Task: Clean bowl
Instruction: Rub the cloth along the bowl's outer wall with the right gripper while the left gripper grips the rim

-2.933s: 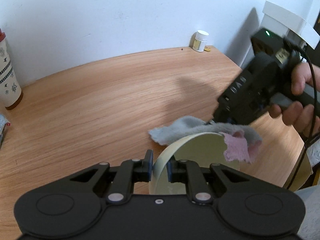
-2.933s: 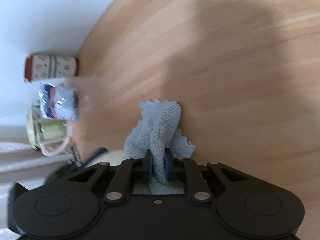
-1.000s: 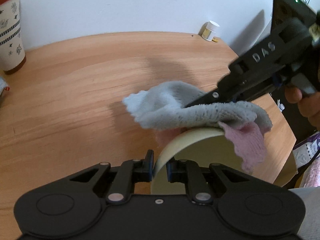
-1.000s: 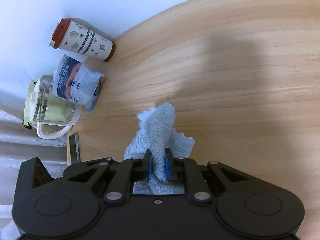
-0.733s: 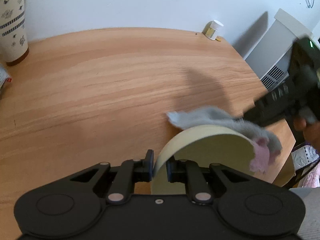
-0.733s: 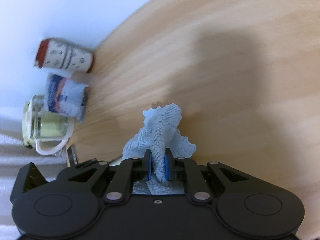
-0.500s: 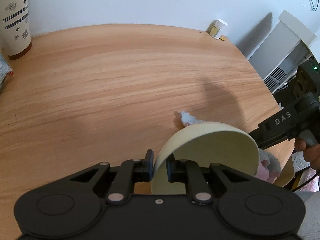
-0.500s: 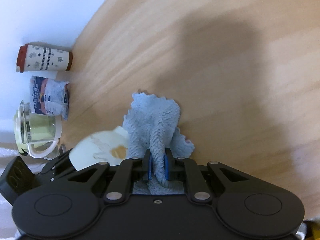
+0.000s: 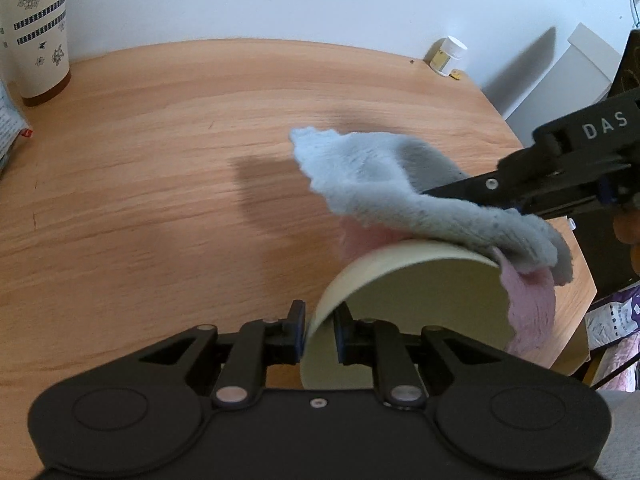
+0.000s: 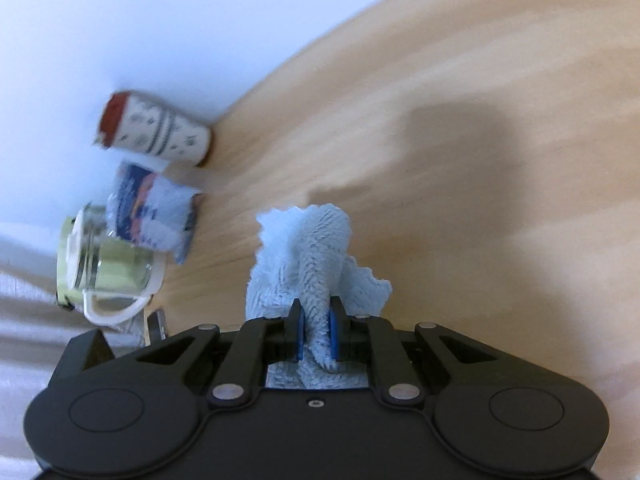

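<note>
I am seeing the left gripper [image 9: 319, 330] clamping the near rim of the bowl [image 9: 416, 320], one pad outside the wall and one inside, so the pale yellow bowl is standing out just ahead of the fingertips and to their right, held above the wooden table [image 9: 160, 184]. The bowl is sitting tilted on edge: its opening is facing right and toward the camera, its rounded outer wall is facing up and left, and its rim is arching from the pads up toward the right. The right gripper [image 10: 317, 336] is pinching a fold of the cloth [image 10: 312, 264] tight between its blue pads. From the left wrist view this gripper [image 9: 444, 190] is reaching in from the right, and the cloth [image 9: 392, 184], grey-blue above and pink beneath, is draping over the bowl's upper rim and touching it, with a pink corner hanging down the right side. A paper cup [image 9: 36, 32] is standing far left by the wall; a small white jar [image 9: 448, 55] is standing at the far table edge.
</note>
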Available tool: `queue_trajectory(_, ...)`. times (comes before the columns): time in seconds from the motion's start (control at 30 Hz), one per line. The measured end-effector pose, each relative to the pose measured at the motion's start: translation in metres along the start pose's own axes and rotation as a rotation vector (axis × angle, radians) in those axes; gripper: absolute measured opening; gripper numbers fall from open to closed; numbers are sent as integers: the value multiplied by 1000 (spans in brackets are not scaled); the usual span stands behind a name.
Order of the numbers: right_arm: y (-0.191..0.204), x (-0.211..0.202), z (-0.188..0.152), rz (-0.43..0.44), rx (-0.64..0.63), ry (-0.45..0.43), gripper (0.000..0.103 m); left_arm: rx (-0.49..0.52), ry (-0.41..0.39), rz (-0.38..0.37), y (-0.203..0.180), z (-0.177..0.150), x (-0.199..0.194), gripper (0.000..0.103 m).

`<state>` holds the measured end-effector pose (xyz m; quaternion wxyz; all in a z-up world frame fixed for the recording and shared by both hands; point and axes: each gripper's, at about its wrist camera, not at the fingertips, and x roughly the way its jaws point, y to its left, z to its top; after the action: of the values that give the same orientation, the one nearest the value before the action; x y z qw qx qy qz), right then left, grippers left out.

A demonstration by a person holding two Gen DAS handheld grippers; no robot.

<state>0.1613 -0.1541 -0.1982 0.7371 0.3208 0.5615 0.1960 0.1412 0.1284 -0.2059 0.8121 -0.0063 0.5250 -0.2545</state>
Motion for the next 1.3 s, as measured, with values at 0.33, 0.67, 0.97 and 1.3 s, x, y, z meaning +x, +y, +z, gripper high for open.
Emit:
queue_trajectory(0.33,-40,-4,-15,-91,56,52,14,28,-38,1,-7,1,-10,14)
queue_trajectory(0.67,-65,-21,-20,-38,70,62,14,38,-75,58,-34,14,-9,14)
queue_trajectory(0.97,-80,-49,-14,-22,35,96,14,124,-111,126,-73,31,-3,14)
queue_trajectory(1.3,-114,-57,0,28,89,108,14,169,-86,152,-85,43,19,14)
